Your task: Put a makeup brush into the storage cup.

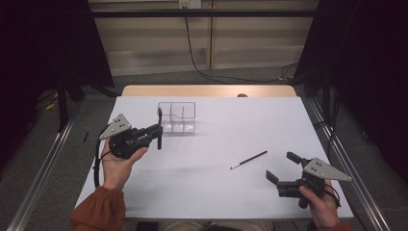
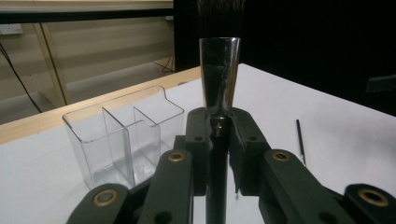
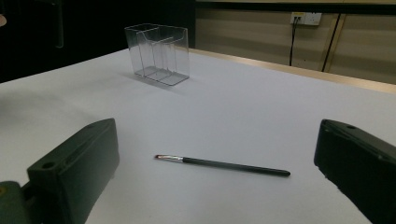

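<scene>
Just beside the near-left corner of the clear organizer [image 1: 177,117], the left hand-held gripper [image 1: 158,132] holds a large makeup brush [image 2: 219,79] clamped tight between its jaws. The brush stands upright, bristles up, handle hanging down toward the desk [image 1: 207,187]. In the left gripper view the organizer's three compartments lie ahead and to the left of the brush. Judging from this, the coming move turns on lifting the handle end over the rim and shifting it across to an open compartment.

Well apart, on the right half of the desk, a thin brush [image 1: 248,160] lies flat, its long axis slanting from near-left to far-right. The right hand-held gripper [image 1: 283,166] has its jaws spread wide and empty. It is by far the nearer one to this brush, which lies crosswise just ahead of the jaws in the right gripper view [image 3: 222,165].
</scene>
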Demonstrator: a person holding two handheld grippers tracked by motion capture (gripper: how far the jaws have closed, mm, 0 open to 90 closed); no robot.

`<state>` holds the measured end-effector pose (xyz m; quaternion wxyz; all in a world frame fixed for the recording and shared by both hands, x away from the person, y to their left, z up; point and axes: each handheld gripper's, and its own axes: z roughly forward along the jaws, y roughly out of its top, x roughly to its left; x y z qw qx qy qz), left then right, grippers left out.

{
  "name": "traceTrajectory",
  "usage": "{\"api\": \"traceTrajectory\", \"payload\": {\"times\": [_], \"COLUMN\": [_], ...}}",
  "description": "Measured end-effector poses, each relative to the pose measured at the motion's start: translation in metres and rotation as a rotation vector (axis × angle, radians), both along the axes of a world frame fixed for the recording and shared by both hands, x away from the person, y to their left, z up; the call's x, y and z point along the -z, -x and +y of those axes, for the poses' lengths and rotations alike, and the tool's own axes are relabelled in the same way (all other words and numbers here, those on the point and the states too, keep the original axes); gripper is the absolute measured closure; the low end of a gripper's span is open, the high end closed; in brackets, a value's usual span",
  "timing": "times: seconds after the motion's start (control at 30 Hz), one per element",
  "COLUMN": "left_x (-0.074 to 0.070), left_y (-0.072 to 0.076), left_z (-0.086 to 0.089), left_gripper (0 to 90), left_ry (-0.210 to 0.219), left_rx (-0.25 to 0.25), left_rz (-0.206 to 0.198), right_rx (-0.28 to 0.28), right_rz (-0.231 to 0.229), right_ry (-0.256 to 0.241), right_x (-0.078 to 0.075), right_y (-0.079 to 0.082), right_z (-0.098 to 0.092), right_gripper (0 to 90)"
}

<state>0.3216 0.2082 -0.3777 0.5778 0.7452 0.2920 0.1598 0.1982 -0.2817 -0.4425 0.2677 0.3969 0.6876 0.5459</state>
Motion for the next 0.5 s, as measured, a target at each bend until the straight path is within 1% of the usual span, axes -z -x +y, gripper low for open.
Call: {"api": "traceTrajectory", "payload": {"times": [0.03, 0.13, 0.17, 0.27, 0.3, 0.43, 0.5], "left_x": [0.000, -0.003, -0.004, -0.009, -0.010, -0.016, -0.018], "left_y": [-0.001, -0.005, -0.007, -0.011, -0.012, -0.014, -0.016], "left_z": [0.000, -0.001, -0.001, -0.001, -0.002, -0.006, -0.006], "left_gripper": [79.1, 79.1, 79.0, 79.0, 79.1, 79.0, 79.0], "left_ry": [0.006, 0.009, 0.004, 0.017, 0.014, 0.006, 0.014], "left_rx": [-0.002, -0.009, -0.013, -0.017, -0.020, -0.012, -0.014], "left_rz": [-0.001, -0.008, -0.013, -0.020, -0.022, -0.041, -0.043], "right_rx": [0.000, -0.001, 0.000, 0.000, 0.000, 0.000, 0.000], "right_rz": [0.000, 0.001, 0.002, 0.002, 0.002, 0.002, 0.005], "right_ry": [0.000, 0.004, 0.001, 0.002, 0.001, 0.002, -0.001], "right_x": [0.000, 0.000, 0.000, 0.000, 0.000, 0.000, 0.000], "right_y": [0.000, 0.000, 0.000, 0.000, 0.000, 0.000, 0.000], "right_z": [0.000, 0.000, 0.000, 0.000, 0.000, 0.000, 0.000], "right_gripper": [0.0, 0.0, 0.0, 0.0, 0.0, 0.0, 0.0]}}
